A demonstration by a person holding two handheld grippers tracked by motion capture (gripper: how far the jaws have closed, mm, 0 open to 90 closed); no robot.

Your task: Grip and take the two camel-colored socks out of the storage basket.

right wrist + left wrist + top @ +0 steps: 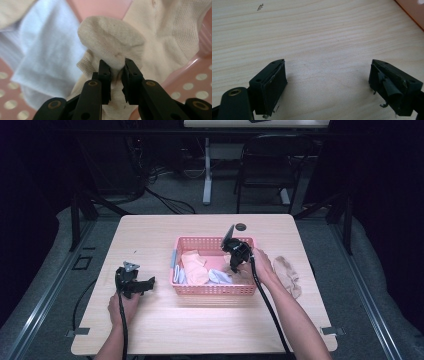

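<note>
On the surface (150, 335) stands the pink basket (214, 290) of socks. Inside it the right tool (117, 72) has pinched a fold of a cream sock (112, 35). The bite is thin, so I judge the sock may slip free on lifting or drag the blue sock (47, 42) along. The left tool (327, 85) rests wide open and empty.

A dim room: black chair (265, 165) and tangled cables (160, 175) behind the wooden table (200, 325).
</note>
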